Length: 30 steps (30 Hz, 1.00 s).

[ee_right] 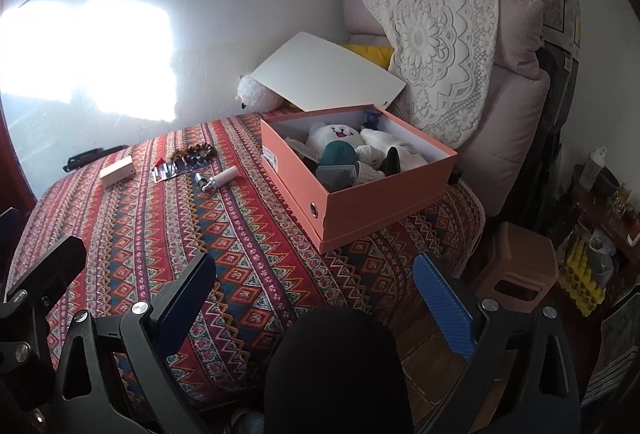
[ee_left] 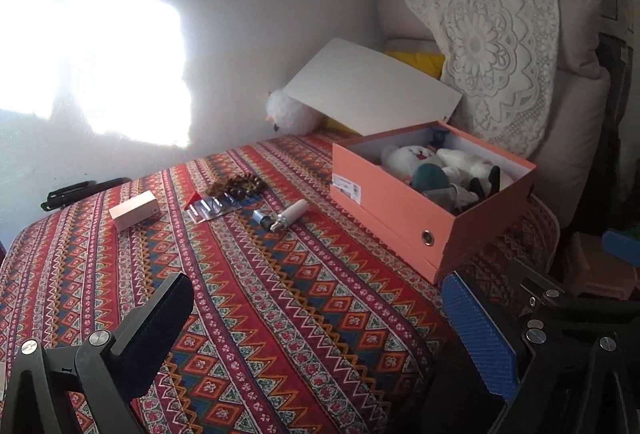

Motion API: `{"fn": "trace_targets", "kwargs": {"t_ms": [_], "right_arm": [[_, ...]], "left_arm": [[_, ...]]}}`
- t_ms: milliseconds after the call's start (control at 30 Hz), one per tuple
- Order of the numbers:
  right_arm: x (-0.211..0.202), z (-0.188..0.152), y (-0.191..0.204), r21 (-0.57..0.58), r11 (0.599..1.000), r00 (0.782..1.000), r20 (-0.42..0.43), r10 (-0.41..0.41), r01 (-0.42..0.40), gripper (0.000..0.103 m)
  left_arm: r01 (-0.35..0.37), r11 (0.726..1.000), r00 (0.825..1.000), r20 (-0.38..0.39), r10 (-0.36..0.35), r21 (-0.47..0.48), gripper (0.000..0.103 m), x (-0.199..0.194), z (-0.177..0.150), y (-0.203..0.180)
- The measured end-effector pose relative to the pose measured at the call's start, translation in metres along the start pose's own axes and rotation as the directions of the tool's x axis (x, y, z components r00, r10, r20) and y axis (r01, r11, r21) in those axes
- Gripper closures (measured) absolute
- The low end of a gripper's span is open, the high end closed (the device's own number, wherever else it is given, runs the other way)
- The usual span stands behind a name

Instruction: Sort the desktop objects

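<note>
An open orange box (ee_left: 400, 218) (ee_right: 380, 202) stands on the patterned cloth at the right and holds white plush toys (ee_left: 408, 156) (ee_right: 338, 134) and other items. To its left lie a white tube (ee_left: 288, 216) (ee_right: 222, 179), a clear blister pack (ee_left: 216, 209) (ee_right: 170, 168), brown beads (ee_left: 236, 186) (ee_right: 194, 154) and a wooden block (ee_left: 134, 210) (ee_right: 117, 170). My left gripper (ee_left: 320, 326) hovers open over the near cloth, holding nothing. My right gripper (ee_right: 316, 298) is open and holds nothing too, near the table's front right edge.
The box's white lid (ee_left: 372, 86) leans on cushions behind the box, with a white fluffy toy (ee_left: 292, 114) beside it. Black pens (ee_left: 80, 190) lie at the far left edge. A brown stool (ee_right: 516, 266) stands right of the table. A dark rounded shape (ee_right: 336, 370) fills the bottom.
</note>
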State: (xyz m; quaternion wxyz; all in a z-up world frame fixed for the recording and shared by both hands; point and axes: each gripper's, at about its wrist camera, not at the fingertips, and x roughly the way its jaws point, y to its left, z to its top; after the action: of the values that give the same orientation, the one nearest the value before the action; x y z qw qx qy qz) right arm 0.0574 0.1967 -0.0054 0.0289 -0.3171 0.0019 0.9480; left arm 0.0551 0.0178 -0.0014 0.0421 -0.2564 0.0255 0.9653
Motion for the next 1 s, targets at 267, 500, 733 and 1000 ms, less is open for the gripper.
{"fn": "trace_targets", "kwargs": {"t_ms": [267,500,733,1000], "right_arm": [[0.0008,-0.0011,-0.0024,0.004,1.0,1.0,-0.003,-0.003,0.003,0.002],[0.0017,-0.0032,-0.0028,0.005,1.0,1.0,-0.011,-0.002,0.002,0.002],[0.0048,-0.0056,-0.0047,0.014,1.0,1.0,-0.025,-0.001,0.002,0.002],[0.0047,-0.0056,-0.007,0.023,1.0,1.0,-0.025,-0.002,0.003,0.002]], "left_arm": [[0.012,1.0,1.0,-0.007,-0.012,0.009,0.001,0.0007,-0.0008,-0.0034],[0.017,1.0,1.0,-0.01,-0.017,0.014,0.001,0.001,-0.0016,-0.0055],[0.021,0.999,1.0,-0.008,-0.02,0.027,0.001,0.0011,-0.0026,-0.0074],[0.006,0.999,1.0,-0.006,-0.006,0.035,0.001,0.0019,-0.0033,-0.0089]]}}
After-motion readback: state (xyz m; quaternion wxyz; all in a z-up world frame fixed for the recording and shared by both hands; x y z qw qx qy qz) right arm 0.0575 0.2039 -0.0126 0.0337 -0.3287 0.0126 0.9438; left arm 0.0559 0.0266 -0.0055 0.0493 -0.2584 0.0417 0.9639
